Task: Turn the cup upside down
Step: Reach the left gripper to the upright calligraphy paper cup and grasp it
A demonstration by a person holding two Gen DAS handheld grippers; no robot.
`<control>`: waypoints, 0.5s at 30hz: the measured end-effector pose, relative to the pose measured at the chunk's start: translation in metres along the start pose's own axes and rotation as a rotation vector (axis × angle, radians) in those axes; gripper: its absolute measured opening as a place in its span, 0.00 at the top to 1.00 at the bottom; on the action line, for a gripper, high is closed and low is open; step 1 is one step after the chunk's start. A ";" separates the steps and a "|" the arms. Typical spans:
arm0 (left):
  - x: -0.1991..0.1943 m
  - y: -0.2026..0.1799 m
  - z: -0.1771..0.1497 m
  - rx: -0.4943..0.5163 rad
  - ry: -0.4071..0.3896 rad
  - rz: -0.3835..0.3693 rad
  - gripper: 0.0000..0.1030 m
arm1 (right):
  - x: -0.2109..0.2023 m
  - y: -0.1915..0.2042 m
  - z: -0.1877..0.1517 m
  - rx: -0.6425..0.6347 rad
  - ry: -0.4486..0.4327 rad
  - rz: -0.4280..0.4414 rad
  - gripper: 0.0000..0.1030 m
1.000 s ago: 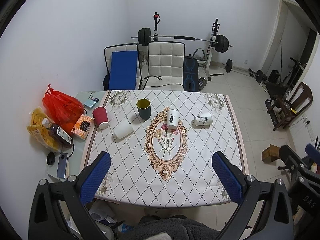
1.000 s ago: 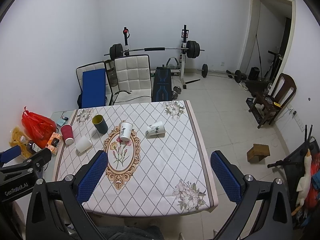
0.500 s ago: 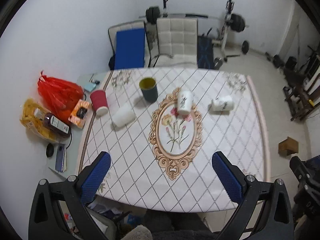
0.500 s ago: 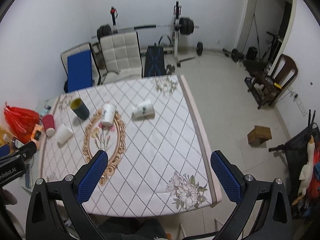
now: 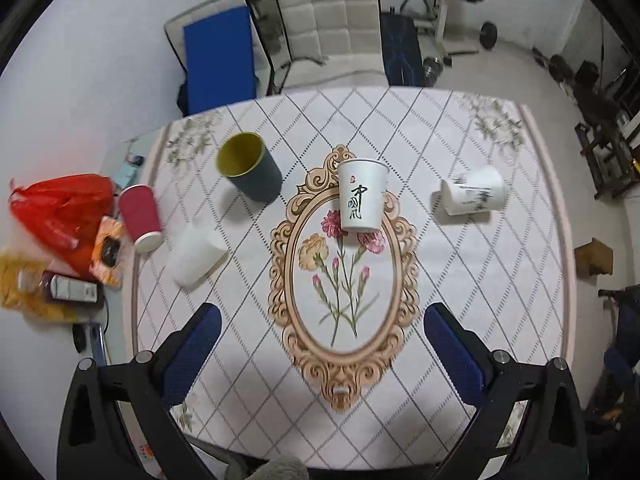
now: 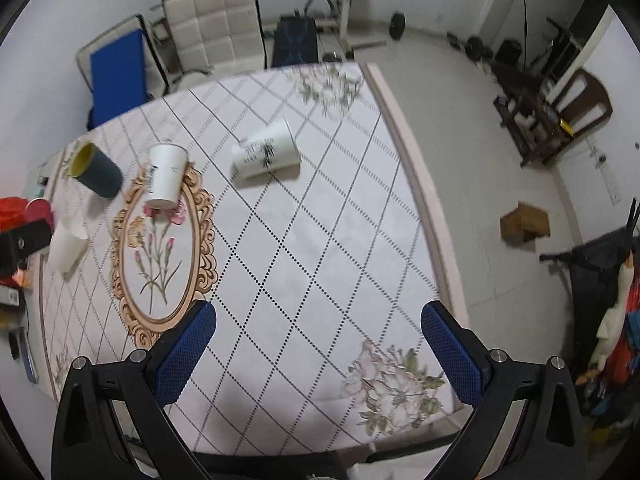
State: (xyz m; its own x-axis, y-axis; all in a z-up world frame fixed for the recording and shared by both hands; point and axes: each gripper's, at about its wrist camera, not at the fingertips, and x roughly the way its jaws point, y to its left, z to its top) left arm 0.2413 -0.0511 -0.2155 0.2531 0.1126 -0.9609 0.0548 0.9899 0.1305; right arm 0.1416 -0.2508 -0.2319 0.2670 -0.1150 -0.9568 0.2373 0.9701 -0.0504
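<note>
Several cups are on the patterned tablecloth (image 5: 460,280). A white paper cup with black characters (image 5: 362,196) stands upright at the top of the oval flower motif; it also shows in the right wrist view (image 6: 165,176). A dark cup with a yellow inside (image 5: 249,168) stands upright to its left. A white cup with bamboo print (image 5: 474,196) lies on its side at the right, also in the right wrist view (image 6: 266,154). A plain white cup (image 5: 194,254) and a red cup (image 5: 140,216) are near the left edge. My left gripper (image 5: 320,352) and right gripper (image 6: 318,350) are open and empty above the table's near side.
A red plastic bag (image 5: 60,208), a yellow bag, a bottle (image 5: 70,290) and a phone lie on a side surface to the left. White and blue chairs (image 5: 328,28) stand behind the table. A wooden block (image 6: 524,222) sits on the floor to the right.
Both grippers have moved forward and down toward the table, so the cups appear larger. No cup has moved. Both grippers stay open.
</note>
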 end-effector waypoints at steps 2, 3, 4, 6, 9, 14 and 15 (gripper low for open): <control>0.025 -0.002 0.020 0.007 0.041 -0.013 0.00 | 0.021 0.005 0.009 0.001 0.034 -0.011 0.00; 0.037 -0.003 0.029 0.008 0.058 -0.016 0.00 | 0.036 0.007 0.015 0.001 0.059 -0.018 0.00; 0.048 -0.004 0.037 0.009 0.079 -0.023 0.00 | 0.047 0.010 0.018 0.002 0.077 -0.022 0.00; 0.075 -0.006 0.055 0.005 0.121 -0.039 0.00 | 0.072 0.015 0.027 0.002 0.120 -0.033 0.00; 0.108 -0.011 0.078 0.001 0.180 -0.065 0.00 | 0.104 0.025 0.040 -0.006 0.165 -0.052 0.00; 0.152 -0.023 0.107 0.031 0.230 -0.073 0.00 | 0.142 0.045 0.060 -0.035 0.212 -0.073 0.00; 0.159 -0.026 0.111 0.045 0.235 -0.072 0.00 | 0.149 0.048 0.064 -0.040 0.223 -0.072 0.00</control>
State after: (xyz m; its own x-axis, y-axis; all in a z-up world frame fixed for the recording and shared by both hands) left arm 0.3871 -0.0685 -0.3446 0.0156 0.0636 -0.9979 0.1086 0.9920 0.0649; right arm 0.2529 -0.2348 -0.3584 0.0371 -0.1389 -0.9896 0.2095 0.9694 -0.1282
